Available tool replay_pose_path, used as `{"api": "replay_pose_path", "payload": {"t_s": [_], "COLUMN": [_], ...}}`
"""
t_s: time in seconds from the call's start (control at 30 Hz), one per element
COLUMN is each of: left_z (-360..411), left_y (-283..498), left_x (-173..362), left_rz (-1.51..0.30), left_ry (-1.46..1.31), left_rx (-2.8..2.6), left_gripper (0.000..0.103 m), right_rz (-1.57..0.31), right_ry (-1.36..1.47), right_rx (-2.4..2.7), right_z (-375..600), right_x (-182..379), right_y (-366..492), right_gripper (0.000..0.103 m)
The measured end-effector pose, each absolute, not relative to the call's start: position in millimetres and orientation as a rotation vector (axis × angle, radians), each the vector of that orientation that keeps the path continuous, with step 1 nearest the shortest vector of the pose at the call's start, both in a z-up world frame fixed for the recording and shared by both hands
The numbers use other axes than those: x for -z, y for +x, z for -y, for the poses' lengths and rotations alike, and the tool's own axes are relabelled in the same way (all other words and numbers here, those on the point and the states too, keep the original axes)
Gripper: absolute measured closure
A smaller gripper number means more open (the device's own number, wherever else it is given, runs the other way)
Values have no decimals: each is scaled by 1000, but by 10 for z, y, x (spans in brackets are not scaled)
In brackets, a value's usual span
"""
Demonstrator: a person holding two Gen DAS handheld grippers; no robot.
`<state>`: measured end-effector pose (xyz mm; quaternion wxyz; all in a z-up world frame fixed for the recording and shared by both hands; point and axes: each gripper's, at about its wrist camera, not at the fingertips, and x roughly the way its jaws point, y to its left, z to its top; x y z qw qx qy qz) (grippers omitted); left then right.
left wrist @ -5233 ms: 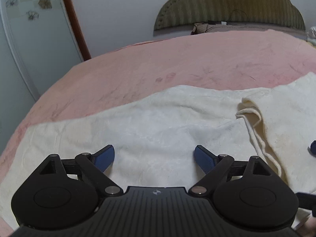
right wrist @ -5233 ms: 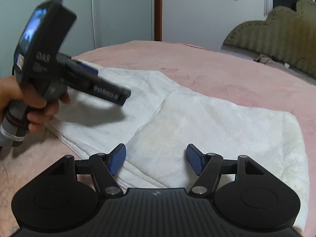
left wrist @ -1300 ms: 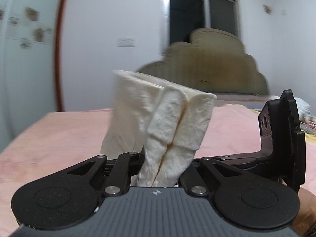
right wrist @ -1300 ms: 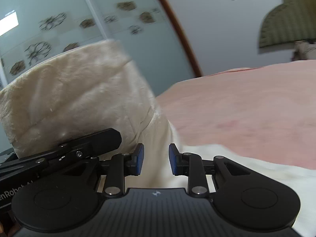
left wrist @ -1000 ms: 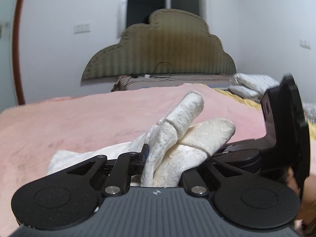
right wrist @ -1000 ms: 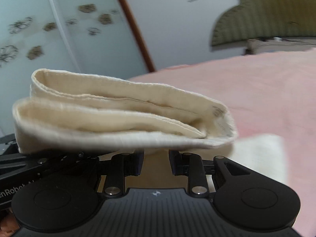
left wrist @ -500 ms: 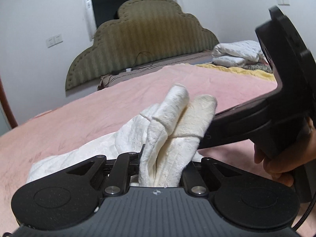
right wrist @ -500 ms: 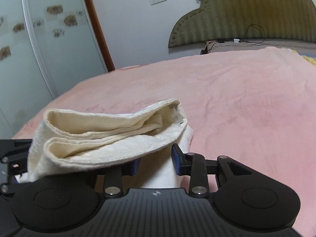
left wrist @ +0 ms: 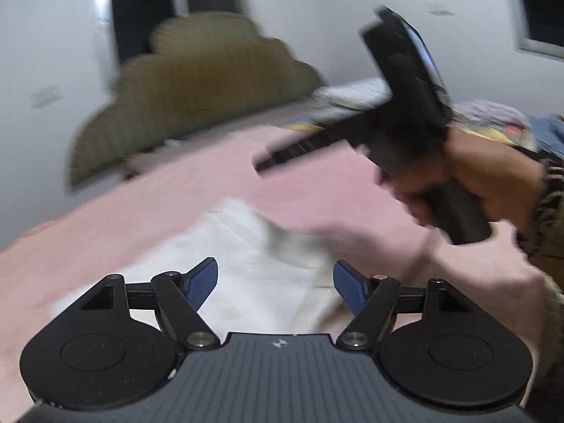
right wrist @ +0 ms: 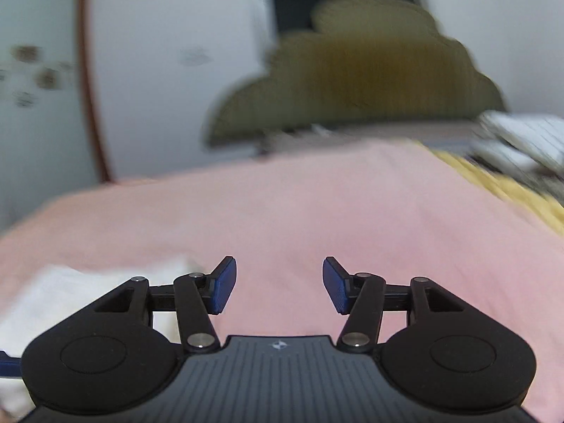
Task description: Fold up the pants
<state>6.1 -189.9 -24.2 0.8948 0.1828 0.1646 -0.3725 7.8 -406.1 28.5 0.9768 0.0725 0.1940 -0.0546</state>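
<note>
On the pink bedspread (left wrist: 148,218), in the left wrist view, the cream-white, thick, plush fabric pants (left wrist: 246,268) lay folded into a compact bundle just ahead of the left gripper (left wrist: 275,285); the jaws of that gripper had just been opening and stood wide, with the blue pads clear of the cloth on both sides; the bundle lay below and between them, released, not gripped. To the right in the same view, a hand (left wrist: 469,179) held the black right gripper body above the bedspread, apart from the pants; the picture was blurred, so the fold edges could not be read exactly; a padded olive headboard (left wrist: 197,95) stood beyond.

In the right wrist view, the right gripper (right wrist: 280,285) pointed over bare pink bedspread; its jaws had just been opening and stood at a moderate width with nothing between them; the pants (right wrist: 88,292) showed only as a pale mass at the lower left, beside and partly behind the left finger.

Handling judgement: the pants appeared light, soft and limp, with a thick pile that compresses and gives the pads good friction; there was no fragility, but stacked layers can slide or spring open once released; any further hold was best taken on a folded edge, through all layers together, never on a single top layer.
</note>
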Motion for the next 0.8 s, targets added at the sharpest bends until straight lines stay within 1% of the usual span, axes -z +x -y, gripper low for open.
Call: {"api": "replay_pose_path", "payload": {"t_s": [0.1,0.13,0.17,0.23,0.27,0.3,0.4,0.53,0.73,0.77,0.8], "left_z": [1512,1367,1254,1086,1035,964,622,267,143,138,129], "left_y": [375,508,615,820,877,886,887,1045,905,857,818], "left_x": [247,279,321,504,609,664,574,408,309,278,263], "left_rz": [-393,-433,-479,-605,-646,-646,-588,-603,-590,-580,-571], "left_ry": [316,297,280,299,328,335,211,62,61,71,84], "left_rx": [584,531,500,490,478,470,441,361,321,328,333], "left_gripper": [26,27,31,31,42,47,45,44,43,41,36], "right_rz": [-520,-566,-610,-662,-674,-662,-617,-544,-513,-511,-517], "right_ry": [26,-6,-35,-47,-14,28,69,72,15,9,16], "right_rx": [-117,-160,-176,-161,-153,-144,-114,-187,-416,-490,-583], "right_z": [3635,3523,3437,3395,3430,3465,3503,3212,2320,2201,2065], "right_x": [-212,-127,-25,185,260,286,167,12,10,-3,-50], "right_y": [352,426,486,562,572,517,356,117,5,-20,-28], "right_gripper": [49,49,49,45,45,45,44,44,44,44,44]}}
